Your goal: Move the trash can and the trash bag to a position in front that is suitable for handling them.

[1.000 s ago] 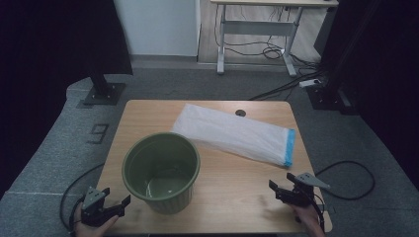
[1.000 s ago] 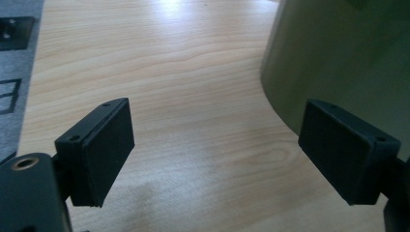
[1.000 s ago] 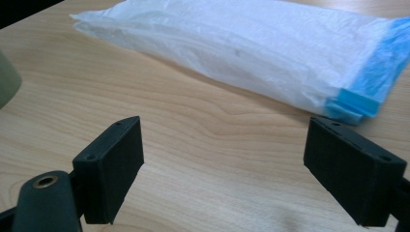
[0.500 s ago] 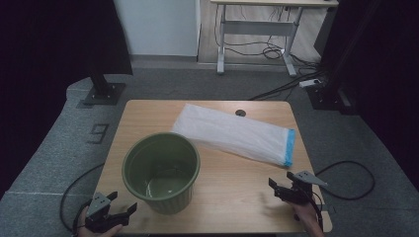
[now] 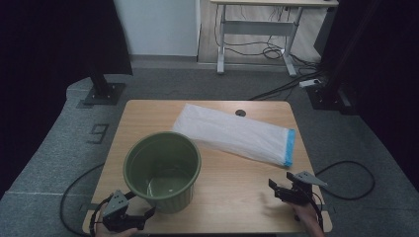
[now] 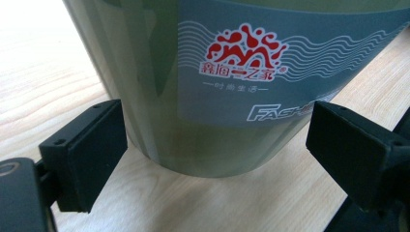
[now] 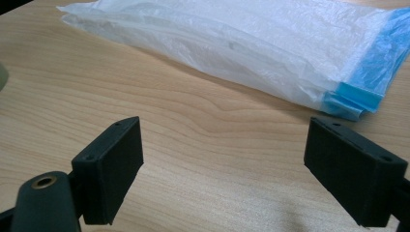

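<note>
A green plastic bin (image 5: 163,168) stands upright on the wooden table (image 5: 232,192), left of centre; its printed label (image 6: 241,63) faces the left gripper view. My left gripper (image 5: 129,217) is open at the table's front left corner, its jaws spread either side of the bin's base (image 6: 212,159) without touching it. A folded white plastic bag (image 5: 232,133) with a blue end strip (image 5: 289,147) lies flat behind the bin toward the right. My right gripper (image 5: 281,190) is open near the front right corner, pointing at the bag (image 7: 251,53) with bare wood between its jaws.
A small round hole (image 5: 240,113) sits in the table near its far edge. Black cables (image 5: 346,177) trail off both front sides. Stand bases (image 5: 101,94) and a desk frame (image 5: 257,29) are on the grey floor beyond.
My left gripper has moved right along the front edge, from off the table's corner up to the bin's base. The right gripper has barely shifted.
</note>
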`<state>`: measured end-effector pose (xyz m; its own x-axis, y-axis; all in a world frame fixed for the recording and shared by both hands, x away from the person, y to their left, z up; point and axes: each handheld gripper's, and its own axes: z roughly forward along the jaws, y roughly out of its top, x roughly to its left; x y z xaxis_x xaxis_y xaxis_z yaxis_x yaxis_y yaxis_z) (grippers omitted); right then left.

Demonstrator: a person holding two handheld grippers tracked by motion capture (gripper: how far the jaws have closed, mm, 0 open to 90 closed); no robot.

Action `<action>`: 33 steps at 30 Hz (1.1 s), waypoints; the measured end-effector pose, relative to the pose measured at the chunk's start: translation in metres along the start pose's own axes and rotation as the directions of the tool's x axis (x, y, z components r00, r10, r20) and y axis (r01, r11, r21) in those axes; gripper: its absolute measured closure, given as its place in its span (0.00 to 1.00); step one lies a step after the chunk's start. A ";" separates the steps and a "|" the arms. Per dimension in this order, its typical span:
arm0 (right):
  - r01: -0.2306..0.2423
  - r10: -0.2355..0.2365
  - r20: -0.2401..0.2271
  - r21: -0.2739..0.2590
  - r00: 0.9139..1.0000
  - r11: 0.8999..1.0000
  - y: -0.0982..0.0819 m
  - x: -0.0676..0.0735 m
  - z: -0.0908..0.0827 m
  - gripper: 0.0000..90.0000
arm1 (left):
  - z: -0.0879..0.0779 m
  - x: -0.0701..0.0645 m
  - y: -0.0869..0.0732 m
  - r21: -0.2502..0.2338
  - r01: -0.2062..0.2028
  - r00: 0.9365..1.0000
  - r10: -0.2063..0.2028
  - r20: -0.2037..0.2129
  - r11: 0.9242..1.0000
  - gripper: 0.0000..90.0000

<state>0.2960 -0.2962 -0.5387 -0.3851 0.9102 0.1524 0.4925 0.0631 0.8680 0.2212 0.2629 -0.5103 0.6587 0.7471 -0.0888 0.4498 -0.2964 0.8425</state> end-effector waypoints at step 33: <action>0.032 -0.032 0.017 0.004 0.999 0.999 -0.002 0.001 -0.003 0.15 | 0.104 0.004 0.089 -0.019 -0.080 0.990 0.082 0.119 0.997 0.10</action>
<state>0.2926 -0.2965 -0.5386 -0.3876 0.9145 0.1163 0.4826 0.0938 0.8708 0.3265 0.1777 -0.4909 0.7602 0.6445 -0.0820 0.3840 -0.3439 0.8569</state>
